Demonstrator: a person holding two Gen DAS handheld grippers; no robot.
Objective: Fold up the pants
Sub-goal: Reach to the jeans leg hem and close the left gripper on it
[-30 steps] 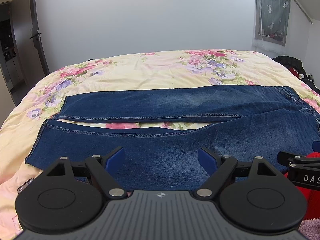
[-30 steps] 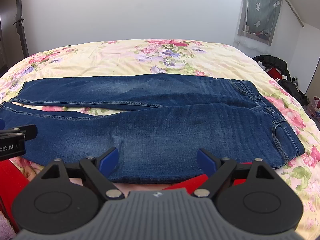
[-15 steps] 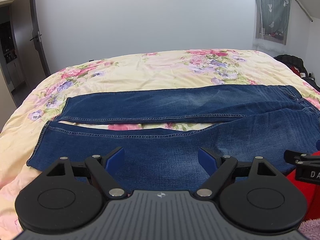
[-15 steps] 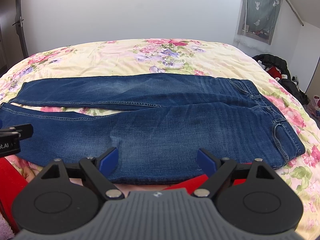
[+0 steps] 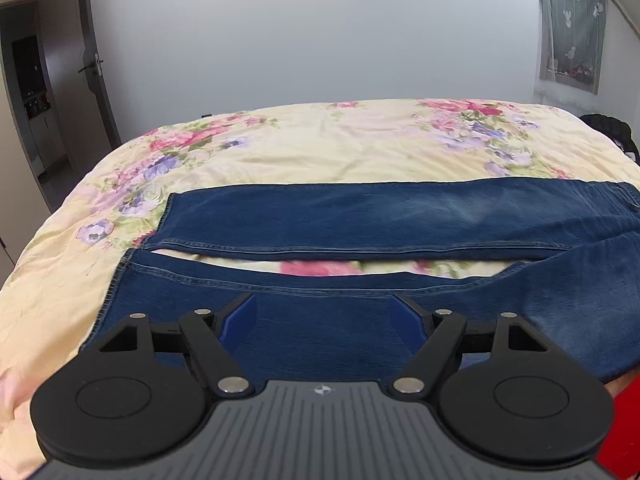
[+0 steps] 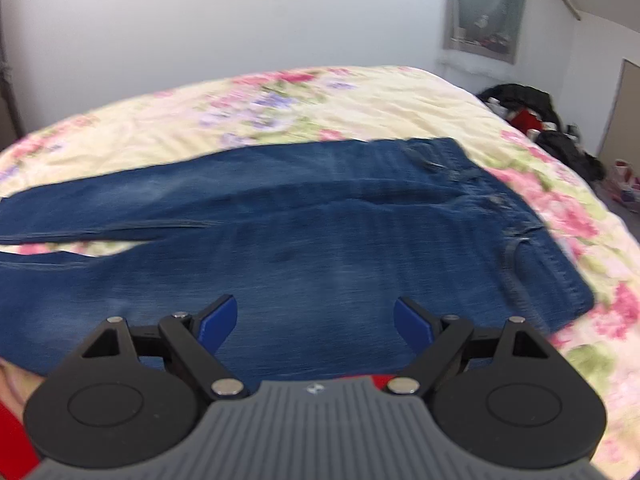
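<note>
Blue jeans (image 5: 360, 220) lie flat across the floral bed, legs to the left, waist to the right. In the left wrist view my left gripper (image 5: 323, 316) hovers over the near leg close to its hem (image 5: 114, 292); its jaws are closing, still wide apart, with denim below them but nothing pinched. In the right wrist view the jeans (image 6: 320, 232) show their waistband (image 6: 532, 232) at the right. My right gripper (image 6: 314, 320) stands open above the thigh part of the near leg, close to the near edge.
The floral duvet (image 5: 340, 148) covers the whole bed. A pile of dark clothes (image 6: 536, 120) sits on the floor beyond the bed's right side. A dark doorway (image 5: 36, 112) is at the far left. Red fabric (image 5: 624, 420) shows at the lower right.
Both grippers have swung apart: the left view shifted toward the leg hems, the right view toward the waistband. The left jaws have narrowed slightly. The other gripper has left each view.
</note>
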